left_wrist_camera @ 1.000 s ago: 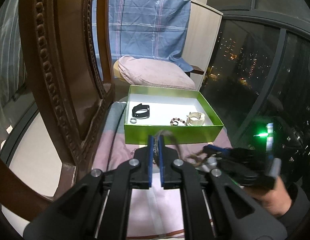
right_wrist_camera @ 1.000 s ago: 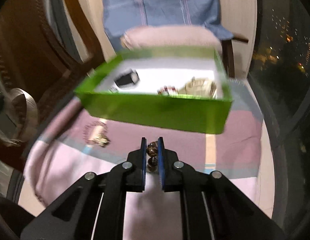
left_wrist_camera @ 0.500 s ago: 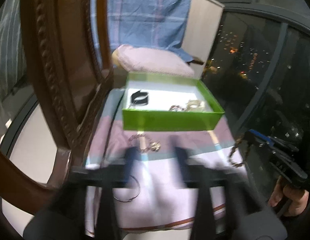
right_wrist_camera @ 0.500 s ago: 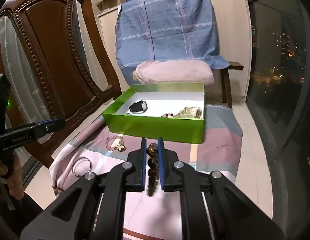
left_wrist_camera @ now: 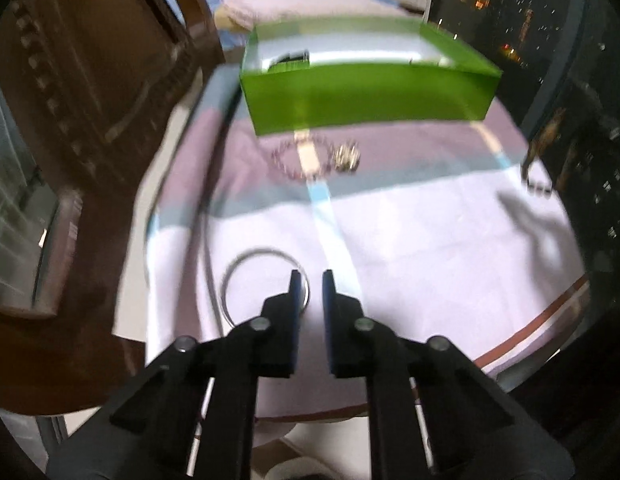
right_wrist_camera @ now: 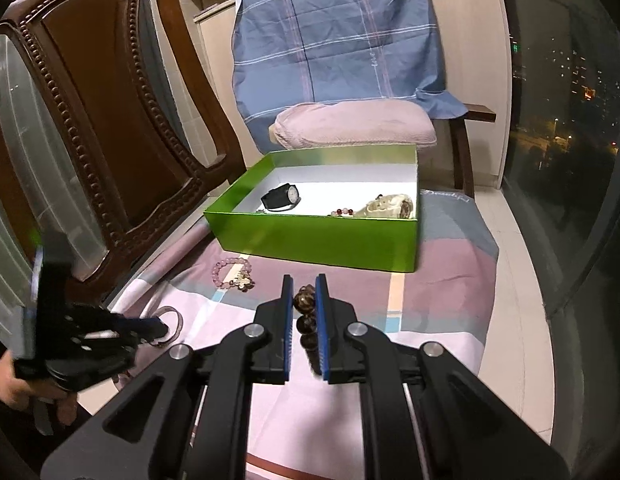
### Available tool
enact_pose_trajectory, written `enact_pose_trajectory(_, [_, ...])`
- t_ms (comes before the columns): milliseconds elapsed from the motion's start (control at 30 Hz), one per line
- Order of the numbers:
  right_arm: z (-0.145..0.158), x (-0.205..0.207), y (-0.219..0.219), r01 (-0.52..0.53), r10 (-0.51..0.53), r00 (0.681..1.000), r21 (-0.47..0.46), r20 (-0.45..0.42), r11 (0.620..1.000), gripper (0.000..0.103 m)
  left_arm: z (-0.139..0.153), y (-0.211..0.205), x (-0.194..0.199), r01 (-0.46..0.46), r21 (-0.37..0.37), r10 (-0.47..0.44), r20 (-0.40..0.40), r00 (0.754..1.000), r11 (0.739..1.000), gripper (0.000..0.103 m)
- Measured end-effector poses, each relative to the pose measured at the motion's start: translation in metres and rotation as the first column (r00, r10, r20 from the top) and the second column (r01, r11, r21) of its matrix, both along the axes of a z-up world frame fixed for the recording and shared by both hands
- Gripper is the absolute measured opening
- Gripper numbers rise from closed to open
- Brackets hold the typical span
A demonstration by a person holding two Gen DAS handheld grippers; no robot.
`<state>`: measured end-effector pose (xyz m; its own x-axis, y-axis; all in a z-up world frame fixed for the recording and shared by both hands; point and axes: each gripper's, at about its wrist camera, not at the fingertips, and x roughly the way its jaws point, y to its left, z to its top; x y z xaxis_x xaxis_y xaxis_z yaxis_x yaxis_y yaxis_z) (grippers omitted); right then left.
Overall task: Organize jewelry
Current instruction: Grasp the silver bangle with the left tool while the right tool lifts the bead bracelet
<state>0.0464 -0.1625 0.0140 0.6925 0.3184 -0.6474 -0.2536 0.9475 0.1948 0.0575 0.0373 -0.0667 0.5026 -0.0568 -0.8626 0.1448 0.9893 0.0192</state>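
A green box stands at the far end of the cloth-covered surface; it holds a black watch, a cream bracelet and a small bead bracelet. My right gripper is shut on a brown bead bracelet, held above the cloth short of the box. My left gripper is slightly open and empty, low over a silver bangle that lies on the cloth. A pink bead bracelet with a charm lies in front of the box.
A carved wooden chair back stands at the left. Behind the box is a pink cushion under a blue plaid cloth. A dark window is at the right. The striped cloth covers the surface.
My left gripper let go of the brown bracelet, opened, and dropped back and down over the silver bangle. My right gripper pulled back from the box, still holding the brown bracelet.
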Motion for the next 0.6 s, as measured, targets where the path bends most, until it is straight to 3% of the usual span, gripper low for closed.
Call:
enact_pose_trajectory(100, [0.001,0.000,0.000,-0.004,0.004,1.000,0.002,0.002,1.000,0.011,-0.014,0.000,0.006,-0.011,0.005,0.011,-0.040,0.999,1.000,0.003])
enact_pose_trajectory(333, [0.002,0.000,0.000,-0.007,0.007,1.000,0.001,0.004,1.000,0.011,-0.010,-0.004,0.003,-0.009,-0.013,0.008,-0.024,1.000,1.000,0.003])
enact_pose_trajectory(467, [0.003,-0.001,-0.001,-0.007,0.007,1.000,0.005,0.007,1.000,0.011,0.018,0.003,-0.004,-0.019,-0.082,0.025,0.072,0.997,0.996,0.002])
enact_pose_trajectory(600, [0.003,-0.001,-0.001,-0.008,0.008,1.000,0.007,0.010,1.000,0.011,0.061,0.026,-0.019,-0.017,-0.245,0.074,0.225,0.972,0.969,0.002])
